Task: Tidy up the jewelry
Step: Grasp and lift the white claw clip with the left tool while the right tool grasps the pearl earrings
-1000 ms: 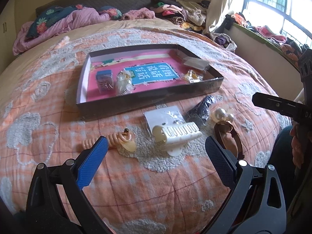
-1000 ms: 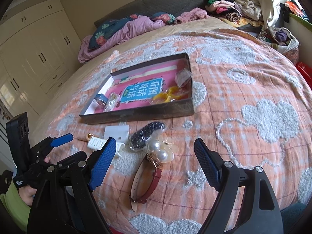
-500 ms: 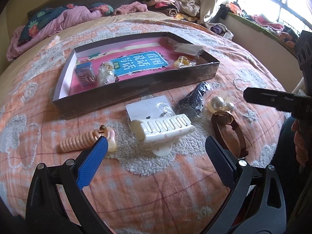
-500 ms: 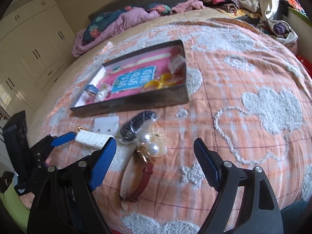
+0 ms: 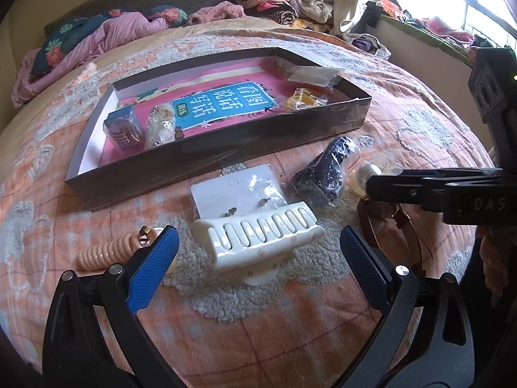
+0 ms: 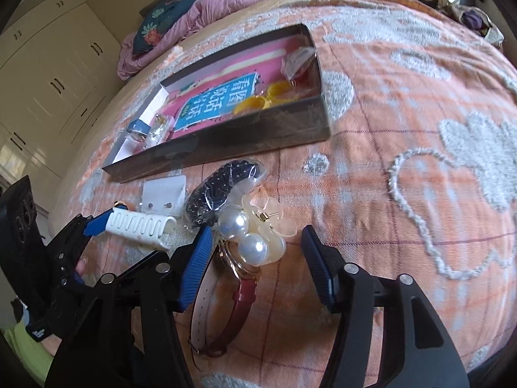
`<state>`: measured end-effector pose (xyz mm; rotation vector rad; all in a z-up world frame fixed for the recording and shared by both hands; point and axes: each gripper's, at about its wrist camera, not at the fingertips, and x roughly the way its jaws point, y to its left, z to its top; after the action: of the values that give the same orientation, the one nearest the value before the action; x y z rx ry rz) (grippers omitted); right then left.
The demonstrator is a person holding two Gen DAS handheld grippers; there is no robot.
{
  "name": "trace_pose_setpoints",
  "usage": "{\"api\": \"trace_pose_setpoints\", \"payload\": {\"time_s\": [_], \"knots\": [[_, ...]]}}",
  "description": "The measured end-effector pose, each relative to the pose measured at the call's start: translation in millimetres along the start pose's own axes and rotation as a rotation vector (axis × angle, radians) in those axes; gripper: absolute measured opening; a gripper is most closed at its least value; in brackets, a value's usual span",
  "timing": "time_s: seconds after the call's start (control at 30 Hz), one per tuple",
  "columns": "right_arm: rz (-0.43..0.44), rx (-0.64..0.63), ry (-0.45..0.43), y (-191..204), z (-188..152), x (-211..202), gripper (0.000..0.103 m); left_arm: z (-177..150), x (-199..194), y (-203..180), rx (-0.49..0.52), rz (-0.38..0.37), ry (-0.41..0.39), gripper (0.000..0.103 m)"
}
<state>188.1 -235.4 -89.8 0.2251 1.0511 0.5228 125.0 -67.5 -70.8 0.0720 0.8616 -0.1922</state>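
My right gripper [image 6: 257, 249] hangs low over a pearl and translucent flower hair clip [image 6: 248, 236]. Its jaws are closing with the clip between them, and the right pad still stands clear of the flower. Just under the clip lies a dark red strap watch [image 6: 239, 300]. My left gripper [image 5: 255, 252] is open on either side of a white claw clip [image 5: 258, 232] without touching it. A bag of black beads [image 6: 219, 190] and an earring card [image 5: 236, 190] lie in front of the open box [image 5: 210, 152].
A peach spiral hair tie [image 5: 106, 252] lies by my left finger. The box holds a small blue case [image 5: 124, 127], clear bags and a yellow piece [image 6: 258, 102]. My right gripper's finger [image 5: 420, 187] crosses the left wrist view. Piled clothes and bedding line the far edge.
Both grippers have sunk closer to the bedspread. The right jaws have narrowed around the pearl clip. The left gripper has come nearer to the white claw clip.
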Motion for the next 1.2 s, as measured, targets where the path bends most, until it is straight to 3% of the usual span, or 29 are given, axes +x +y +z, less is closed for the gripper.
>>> {"api": "trace_pose_setpoints", "payload": {"time_s": [0.03,0.23,0.3,0.4,0.8,1.2], "knots": [[0.004,0.006,-0.001,-0.9,0.8,1.3,0.049,0.7,0.8,0.2,-0.003,-0.001,-0.001,0.093],[0.001,0.005,-0.017,-0.6,2.7,3.0,0.048,1.4,5.4,-0.7,0.0,0.002,0.004,0.092],[0.0,0.0,-0.026,0.5,2.2,2.1,0.048,1.3,5.8,-0.9,0.004,-0.002,0.002,0.076],[0.001,0.001,-0.037,-0.2,1.4,-1.5,0.048,0.8,5.6,0.0,0.002,-0.02,0.004,0.069],[-0.017,-0.028,-0.122,2.6,-0.4,-29.4,0.048,1.3,-23.6,6.8,-0.024,-0.073,-0.06,0.068],[-0.008,-0.097,-0.152,25.0,1.6,-39.1,0.048,6.9,-51.9,38.2,-0.112,-0.06,-0.128,0.069]]}}
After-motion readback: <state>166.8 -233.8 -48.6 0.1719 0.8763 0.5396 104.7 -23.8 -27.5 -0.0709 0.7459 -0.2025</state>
